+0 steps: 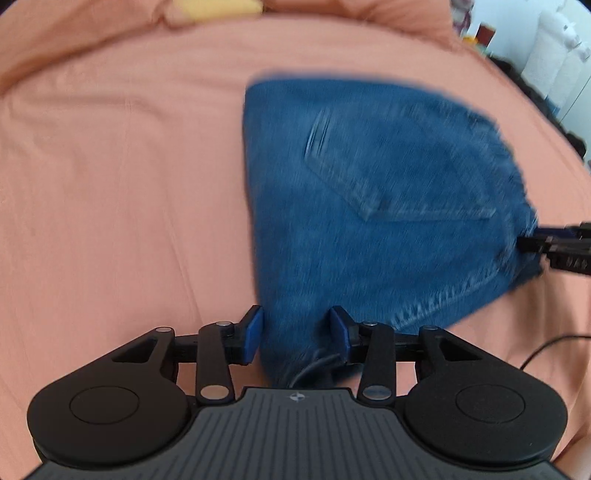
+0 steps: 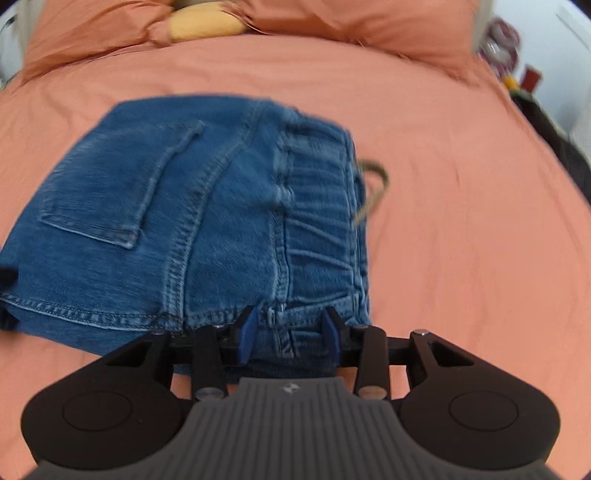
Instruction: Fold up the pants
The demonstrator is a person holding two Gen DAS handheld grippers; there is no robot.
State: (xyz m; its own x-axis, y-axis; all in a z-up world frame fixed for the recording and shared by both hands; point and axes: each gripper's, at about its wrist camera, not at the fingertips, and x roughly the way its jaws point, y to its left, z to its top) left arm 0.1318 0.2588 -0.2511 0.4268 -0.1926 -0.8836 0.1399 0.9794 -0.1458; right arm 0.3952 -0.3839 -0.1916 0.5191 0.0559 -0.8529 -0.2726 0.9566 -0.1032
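Blue denim pants (image 1: 369, 206) lie folded into a compact bundle on the salmon bed sheet (image 1: 110, 184), back pocket up. They also show in the right wrist view (image 2: 192, 221), with the elastic waistband at their right side. My left gripper (image 1: 297, 336) is open, its blue pads on either side of the bundle's near edge. My right gripper (image 2: 290, 336) is open, its pads straddling the near waistband corner. The right gripper's tips (image 1: 554, 247) show at the far right of the left wrist view, against the denim's edge. Both views are motion-blurred.
Salmon pillows (image 2: 332, 22) and a yellow cushion (image 2: 207, 24) lie at the head of the bed. A drawstring loop (image 2: 375, 184) sticks out beyond the waistband. A thin dark cable (image 1: 554, 341) lies on the sheet at the right. Room clutter stands past the bed's right edge.
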